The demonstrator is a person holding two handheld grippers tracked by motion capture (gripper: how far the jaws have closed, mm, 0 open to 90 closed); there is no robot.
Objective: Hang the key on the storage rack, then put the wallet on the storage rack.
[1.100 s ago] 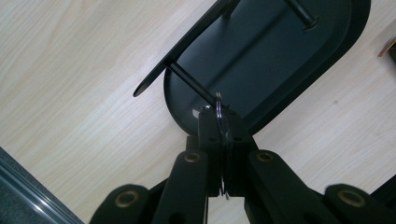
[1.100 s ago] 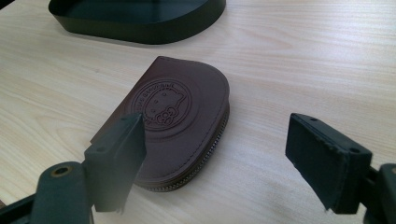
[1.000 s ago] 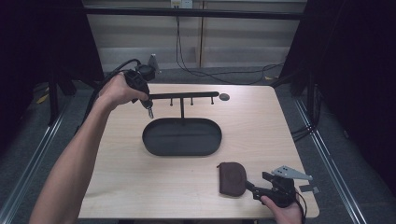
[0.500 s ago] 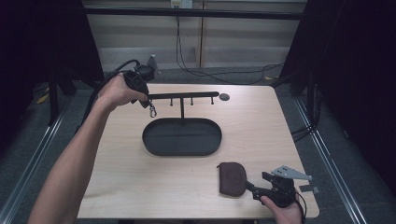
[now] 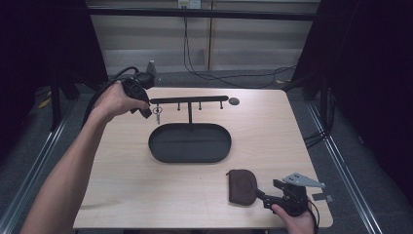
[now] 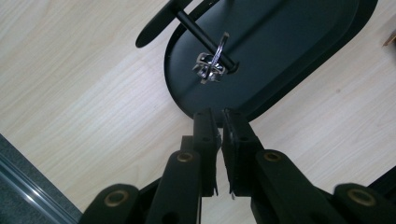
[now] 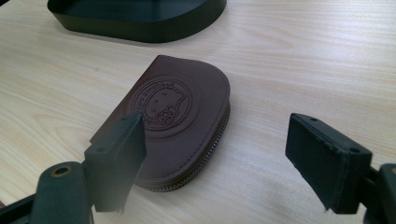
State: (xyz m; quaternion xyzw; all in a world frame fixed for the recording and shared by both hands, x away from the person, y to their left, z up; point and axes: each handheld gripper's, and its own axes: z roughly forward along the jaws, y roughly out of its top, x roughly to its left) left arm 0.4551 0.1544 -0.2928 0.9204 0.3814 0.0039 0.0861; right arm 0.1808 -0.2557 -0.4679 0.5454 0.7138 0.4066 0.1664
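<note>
Your worktop (image 5: 122, 195) carries a black key stand (image 5: 190, 142) at its middle: an oval tray with a post and a crossbar of small pegs. Take that stand as the landmark.

Your left arm stretches long from the near left corner toward the stand's left end, wrist raised, hand wrapped round the left tongs (image 5: 148, 113), which point down and inward at the bar's left tip. Your right hand rests at the near right edge, well short of the stand, holding the right tongs (image 5: 263, 197) level and aimed left.

A brown zip coin pouch (image 5: 242, 186) lies flat on the worktop, near side of the stand and just right of its middle. The right tongs stand wide open, the pouch's near edge between their tips, untouched.

A small metal key ring (image 6: 211, 65) hangs on the stand's leftmost peg, just ahead of the left tongs. Those tongs have just been easing apart; a narrow slit shows, with nothing between them.
</note>
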